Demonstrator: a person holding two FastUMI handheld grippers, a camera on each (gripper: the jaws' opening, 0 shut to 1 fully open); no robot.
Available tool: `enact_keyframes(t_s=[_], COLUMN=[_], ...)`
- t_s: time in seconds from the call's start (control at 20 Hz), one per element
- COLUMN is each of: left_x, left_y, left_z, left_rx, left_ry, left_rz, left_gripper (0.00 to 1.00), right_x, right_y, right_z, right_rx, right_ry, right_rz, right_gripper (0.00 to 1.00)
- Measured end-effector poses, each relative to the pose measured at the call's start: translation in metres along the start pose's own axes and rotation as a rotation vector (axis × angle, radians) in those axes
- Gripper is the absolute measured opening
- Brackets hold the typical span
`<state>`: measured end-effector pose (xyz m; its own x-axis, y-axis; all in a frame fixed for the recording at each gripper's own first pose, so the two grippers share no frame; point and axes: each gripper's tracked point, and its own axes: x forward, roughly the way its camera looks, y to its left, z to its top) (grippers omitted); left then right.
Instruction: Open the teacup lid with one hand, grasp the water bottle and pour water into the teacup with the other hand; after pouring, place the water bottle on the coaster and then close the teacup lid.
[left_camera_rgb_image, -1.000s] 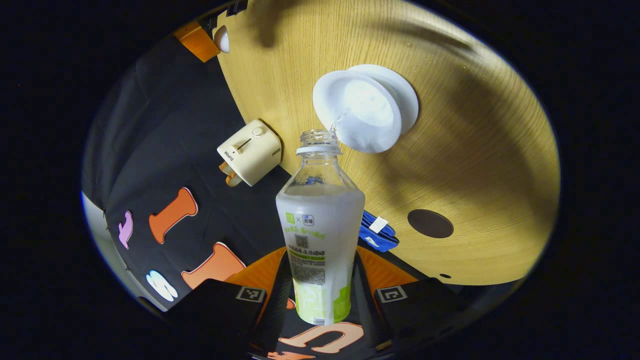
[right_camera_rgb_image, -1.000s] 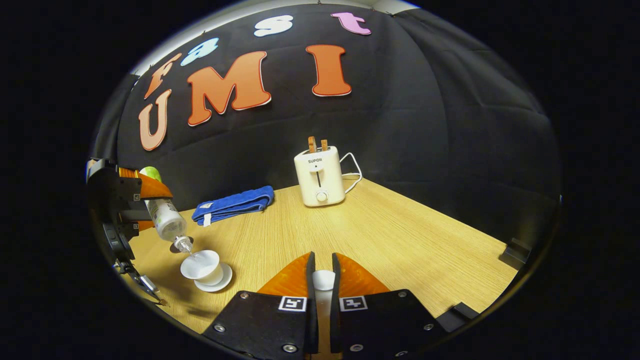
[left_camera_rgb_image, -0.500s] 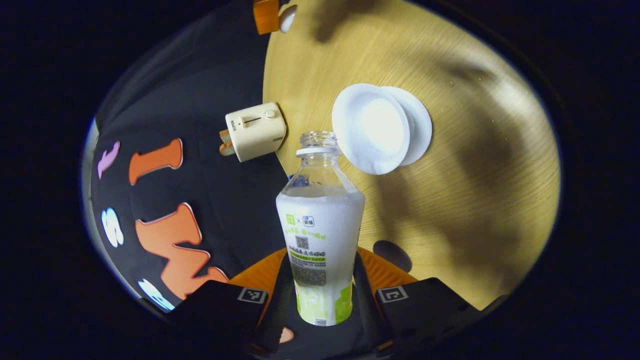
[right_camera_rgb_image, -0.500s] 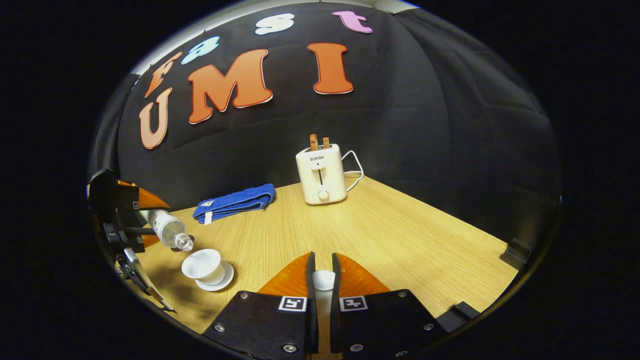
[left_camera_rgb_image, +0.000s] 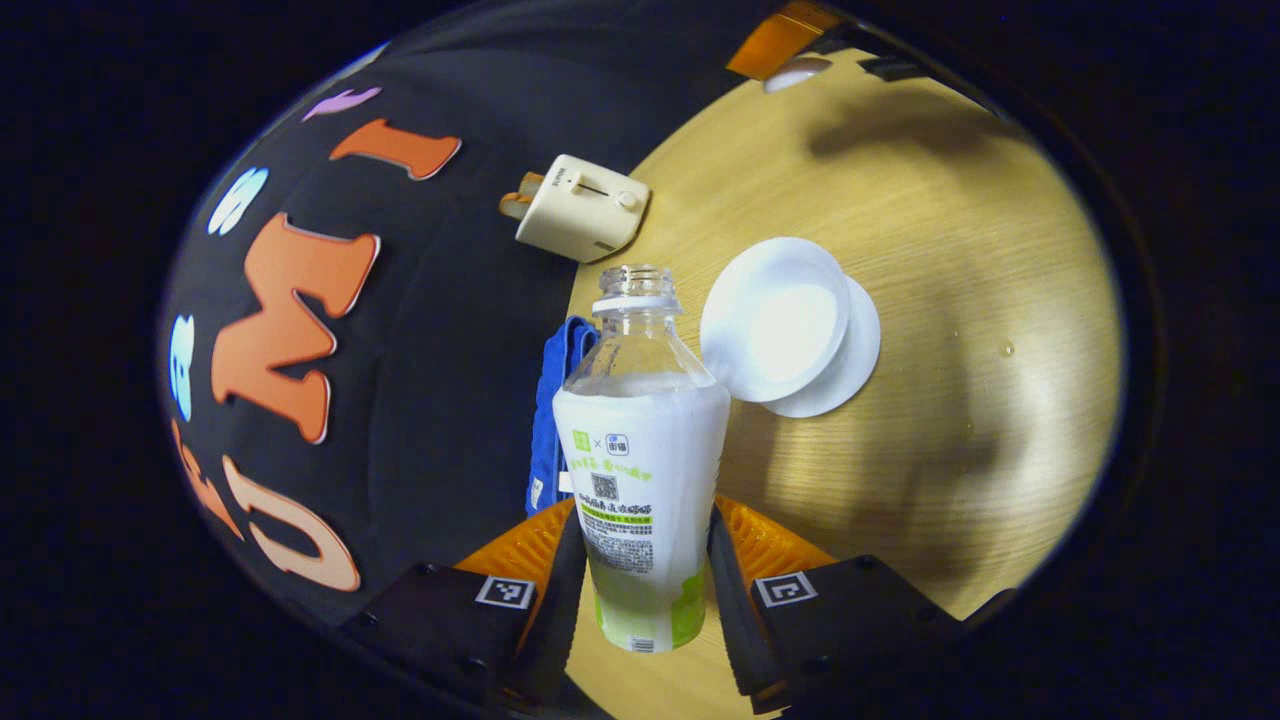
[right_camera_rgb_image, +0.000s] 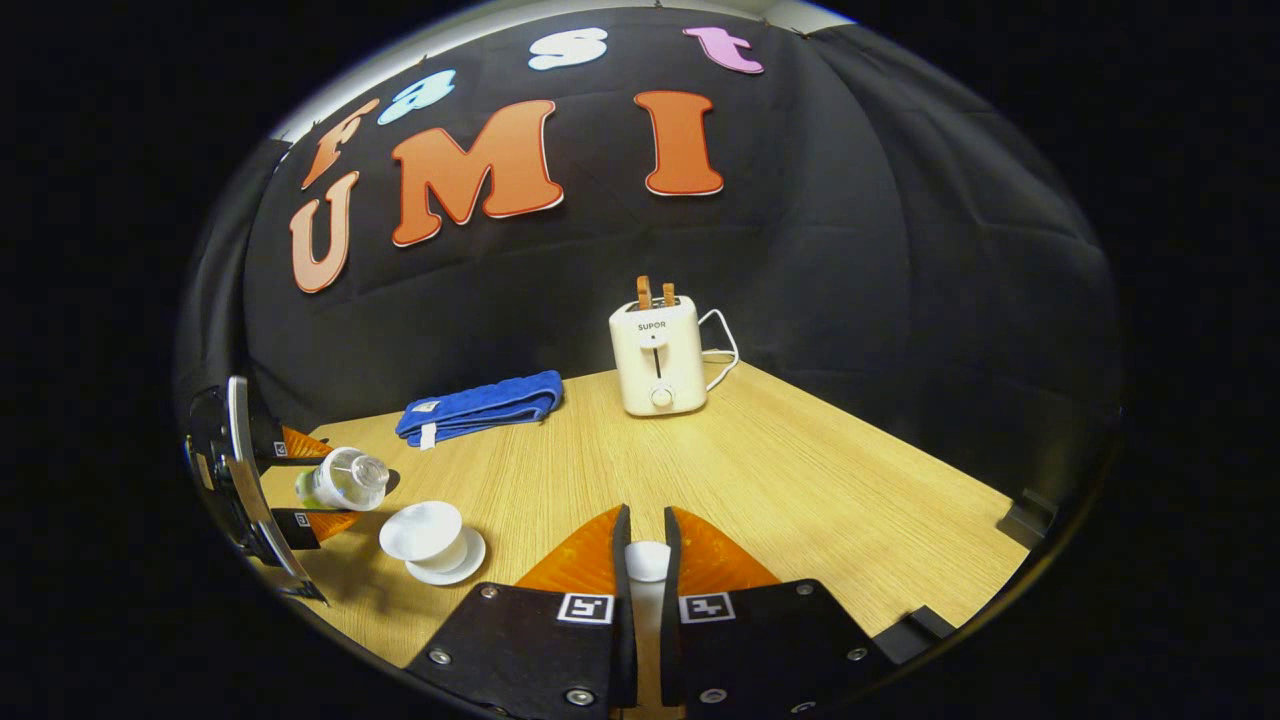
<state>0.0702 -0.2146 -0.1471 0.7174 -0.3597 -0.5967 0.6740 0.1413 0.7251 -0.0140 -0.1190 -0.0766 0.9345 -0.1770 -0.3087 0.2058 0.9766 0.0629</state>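
My left gripper (left_camera_rgb_image: 640, 525) is shut on a clear water bottle (left_camera_rgb_image: 640, 450) with a white and green label, uncapped and part full. Its mouth points away from me, just left of the white teacup (left_camera_rgb_image: 770, 320), which stands open on its saucer (left_camera_rgb_image: 858, 352). In the right gripper view the bottle (right_camera_rgb_image: 338, 481) lies nearly level in the left gripper (right_camera_rgb_image: 262, 480), left of the teacup (right_camera_rgb_image: 422, 530). A dark coaster (right_camera_rgb_image: 392, 483) peeks out behind the bottle's mouth. My right gripper (right_camera_rgb_image: 645, 520) is shut on the white teacup lid (right_camera_rgb_image: 647, 560), held above the table.
A cream toaster (right_camera_rgb_image: 657, 355) with its cord stands at the back of the wooden table (right_camera_rgb_image: 800, 470). A folded blue towel (right_camera_rgb_image: 480, 405) lies to its left, behind the cup. A few water drops (left_camera_rgb_image: 1005, 348) sit on the wood near the saucer.
The stream into the cup has stopped. The left gripper has swung the bottle back from its steep downward tilt to nearly level and drawn it away from the cup. The right gripper has held still.
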Motion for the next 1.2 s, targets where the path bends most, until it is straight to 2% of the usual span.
enact_keyframes(t_s=[0.05,0.1,0.25,0.3,0.4,0.45,0.5,0.6,0.7,0.8,0.95,1.0,1.05,1.1,1.2], left_x=[-0.002,-0.003,-0.008,-0.009,-0.015,-0.017,-0.019,-0.021,-0.023,-0.022,-0.011,-0.007,-0.003,0.001,0.009], left_y=[0.0,-0.001,0.007,0.009,0.019,0.023,0.029,0.047,0.061,0.076,0.1,0.107,0.111,0.117,0.128], left_z=[0.0,0.0,0.004,0.005,0.008,0.008,0.009,0.002,-0.006,-0.011,-0.019,-0.024,-0.031,-0.038,-0.047], left_rx=[-0.067,-0.137,-0.344,-0.414,-0.544,-0.609,-0.669,-0.768,-0.839,-0.897,-0.997,-1.008,-1.008,-1.006,-1.027], left_ry=[-0.015,-0.024,-0.056,-0.062,-0.083,-0.094,-0.108,-0.128,-0.146,-0.166,-0.204,-0.208,-0.203,-0.197,-0.208], left_rz=[-0.003,-0.007,-0.006,-0.009,-0.018,-0.018,-0.014,0.019,0.046,0.083,0.136,0.145,0.158,0.172,0.198], left_gripper=[0.66,0.62,0.62,0.66,0.62,0.66,0.63,0.66,0.63,0.66,0.63,0.63,0.67,0.64,0.64], right_x=[0.0,0.0,0.0,-0.001,-0.001,-0.001,-0.001,-0.001,0.0,0.001,0.004,0.005,0.005,0.005,0.007], right_y=[0.003,0.006,0.016,0.017,0.019,0.021,0.022,0.024,0.03,0.034,0.037,0.038,0.038,0.037,0.034], right_z=[0.002,0.003,0.005,0.007,0.011,0.014,0.015,0.018,0.02,0.022,0.024,0.024,0.023,0.025,0.025], right_rx=[-0.001,-0.003,-0.024,-0.031,-0.035,-0.033,-0.034,-0.043,-0.051,-0.058,-0.067,-0.072,-0.076,-0.077,-0.076], right_ry=[-0.002,-0.001,-0.003,-0.002,-0.006,-0.008,-0.012,-0.016,-0.017,-0.021,-0.02,-0.017,-0.016,-0.018,-0.017], right_rz=[0.005,0.011,0.026,0.028,0.03,0.033,0.034,0.033,0.044,0.049,0.052,0.052,0.053,0.052,0.045], right_gripper=[0.1,0.1,0.1,0.1,0.1,0.1,0.1,0.1,0.1,0.1,0.1,0.1,0.1,0.1,0.1])
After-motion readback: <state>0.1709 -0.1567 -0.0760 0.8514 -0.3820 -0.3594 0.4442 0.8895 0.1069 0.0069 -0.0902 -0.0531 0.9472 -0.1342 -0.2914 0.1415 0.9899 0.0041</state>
